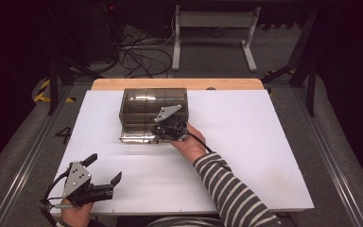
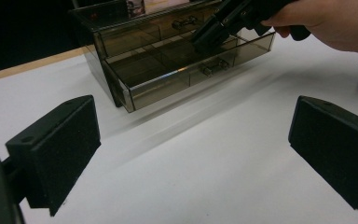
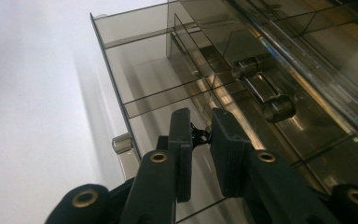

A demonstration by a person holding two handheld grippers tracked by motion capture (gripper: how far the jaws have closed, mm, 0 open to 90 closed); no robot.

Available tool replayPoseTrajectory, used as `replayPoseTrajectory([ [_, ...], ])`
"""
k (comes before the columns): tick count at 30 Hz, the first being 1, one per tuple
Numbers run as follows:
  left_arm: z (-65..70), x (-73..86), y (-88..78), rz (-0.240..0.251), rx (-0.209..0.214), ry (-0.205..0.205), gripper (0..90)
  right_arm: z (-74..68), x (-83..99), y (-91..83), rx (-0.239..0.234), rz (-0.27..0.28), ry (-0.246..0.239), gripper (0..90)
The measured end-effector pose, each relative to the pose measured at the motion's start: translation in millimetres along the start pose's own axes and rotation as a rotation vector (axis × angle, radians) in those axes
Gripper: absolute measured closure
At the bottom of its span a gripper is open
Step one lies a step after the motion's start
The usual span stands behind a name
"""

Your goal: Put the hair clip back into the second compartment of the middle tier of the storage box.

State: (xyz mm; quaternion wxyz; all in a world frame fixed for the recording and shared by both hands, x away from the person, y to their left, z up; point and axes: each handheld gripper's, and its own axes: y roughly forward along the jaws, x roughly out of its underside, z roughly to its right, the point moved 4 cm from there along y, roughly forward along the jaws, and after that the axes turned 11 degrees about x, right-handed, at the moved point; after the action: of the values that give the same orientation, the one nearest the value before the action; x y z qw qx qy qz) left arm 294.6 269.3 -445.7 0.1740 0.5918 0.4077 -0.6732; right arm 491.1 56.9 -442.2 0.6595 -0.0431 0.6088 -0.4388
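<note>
Nearest to the high camera, at the lower left of the frame, the left gripper (image 1: 106, 166) hangs just over the white counter (image 1: 264, 142). Its jaws are spread wide and nothing is between them. It is well apart from the work.

The work is at the upper middle of the frame. There a smoky transparent drawer box (image 1: 153, 101) stands on the counter, and its lower drawer (image 1: 137, 137) is already pulled out toward the person. The drawer above it looks pushed in. The right gripper (image 3: 200, 114) points down into the open drawer, near its right end in the high view. In the right gripper view its jaws are clenched almost together, and a small dark thing (image 3: 197, 136) is pinched between them. It is too small to say what it is. It sits over one of the compartments, above the drawer floor, but I cannot tell if it touches the floor. The compartments that are visible look empty.

As I judge it, the opening of the drawer is done and the small thing is brought over its place, so the task is around the middle. What is left: to lower the thing into the compartment, to release it, to take the gripper out, and probably to push the drawer shut. The free left gripper could hold the box steady for that.
</note>
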Motion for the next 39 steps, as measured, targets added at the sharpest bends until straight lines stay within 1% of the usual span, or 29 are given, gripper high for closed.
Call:
replayPoseTrajectory([
  [22, 0.2, -0.4, 0.8, 0.002, 0.003, 0.0, 2.8, -2.2, -0.7, 3.1, 0.006, -0.022, -0.007, 78.4],
  [29, 0.1, -0.5, 1.1, 0.002, 0.003, -0.001, 2.9, -1.3, -1.5, 1.1, 0.005, -0.014, -0.001, 73.2],
  [33, -0.1, -0.5, 1.1, 0.002, 0.003, -0.002, 2.9, -0.4, -4.2, -5.1, 0.004, 0.003, 0.006, 71.8],
  [39, 0.1, -0.4, 1.3, 0.004, 0.002, -0.006, 2.8, 3.2, -10.8, -23.8, 0.0, 0.05, 0.027, 66.4],
])
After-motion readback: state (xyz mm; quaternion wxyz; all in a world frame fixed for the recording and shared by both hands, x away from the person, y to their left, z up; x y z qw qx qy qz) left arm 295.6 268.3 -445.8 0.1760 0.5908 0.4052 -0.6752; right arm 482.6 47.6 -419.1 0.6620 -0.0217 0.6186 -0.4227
